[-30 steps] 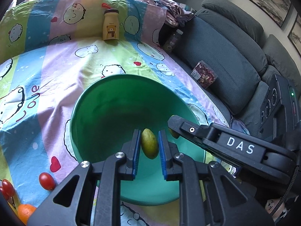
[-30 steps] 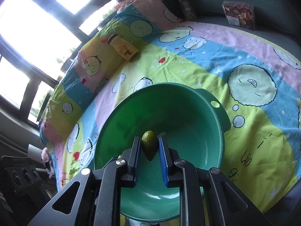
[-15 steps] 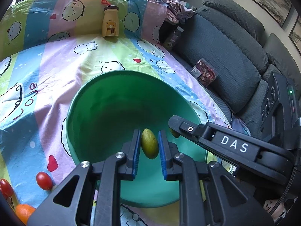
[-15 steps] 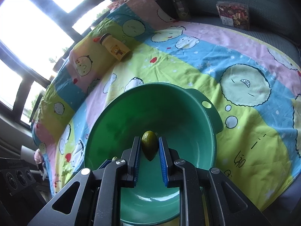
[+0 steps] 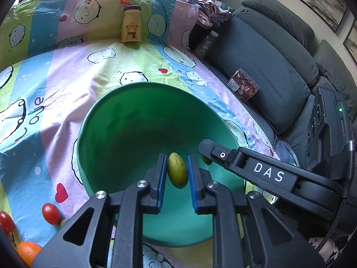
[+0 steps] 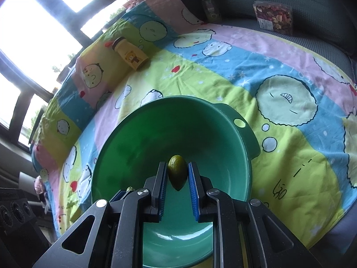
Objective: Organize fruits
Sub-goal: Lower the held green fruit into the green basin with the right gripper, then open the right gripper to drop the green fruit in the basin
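A green plastic basin [image 5: 116, 120] [image 6: 138, 134] sits on a cartoon-print cloth. My left gripper [image 5: 177, 169] is shut on a green oval fruit [image 5: 177, 173] and holds it over the basin's inside. My right gripper [image 6: 177, 174] is shut on a second green oval fruit [image 6: 177, 172], also over the basin. The right gripper's arm marked DAS [image 5: 267, 174] reaches in from the right in the left wrist view. Two red cherry tomatoes [image 5: 51, 213] and an orange [image 5: 28, 251] lie on the cloth left of the basin.
A yellow bear-print bottle [image 5: 131, 28] [image 6: 131, 55] stands at the cloth's far side. A dark bottle [image 5: 206, 43] and a clear box of dried fruit [image 5: 243, 86] rest on the grey sofa [image 5: 267, 67] to the right. Crumpled clothes [image 5: 200, 6] lie at the back.
Both grippers have shifted slightly over the basin with their fruits still held. The basin sits a little more centred under them. Grips are unchanged.
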